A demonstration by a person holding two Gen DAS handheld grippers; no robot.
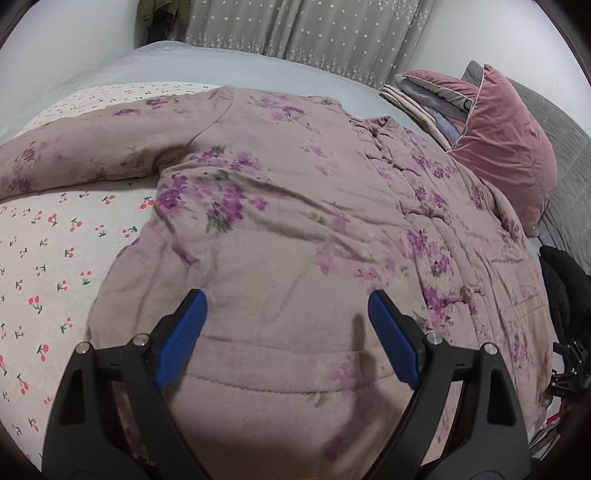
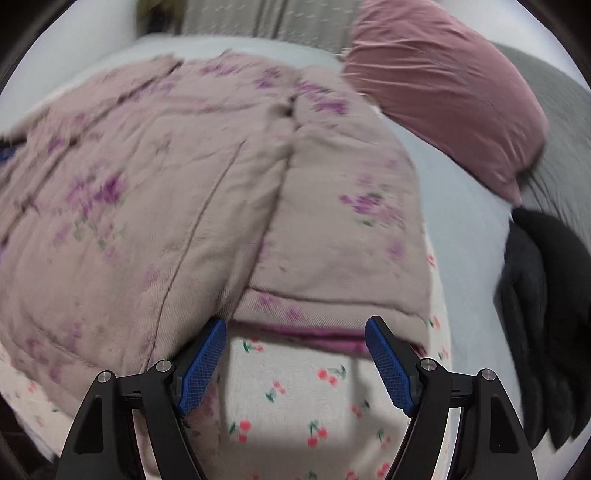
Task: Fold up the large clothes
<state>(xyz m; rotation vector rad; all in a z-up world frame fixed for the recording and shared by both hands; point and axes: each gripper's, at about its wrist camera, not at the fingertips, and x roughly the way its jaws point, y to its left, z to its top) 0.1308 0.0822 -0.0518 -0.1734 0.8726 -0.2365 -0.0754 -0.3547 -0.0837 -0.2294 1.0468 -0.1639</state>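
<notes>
A large pink padded jacket with purple flowers (image 1: 288, 206) lies spread on the bed, front up, with knot buttons down its middle. One sleeve (image 1: 74, 155) stretches to the left. My left gripper (image 1: 286, 301) is open and empty, just above the jacket's lower hem. In the right wrist view the jacket (image 2: 147, 206) is blurred; its other sleeve (image 2: 332, 236) is folded over the body, cuff toward me. My right gripper (image 2: 295, 328) is open and empty, with the sleeve cuff just beyond its blue fingertips.
A cherry-print sheet (image 1: 48, 266) covers the bed under the jacket. A pink velvet pillow (image 1: 506, 147) and folded blankets (image 1: 424, 99) lie at the far right. A black garment (image 2: 543, 302) lies at the right edge. Grey curtains (image 1: 314, 33) hang behind.
</notes>
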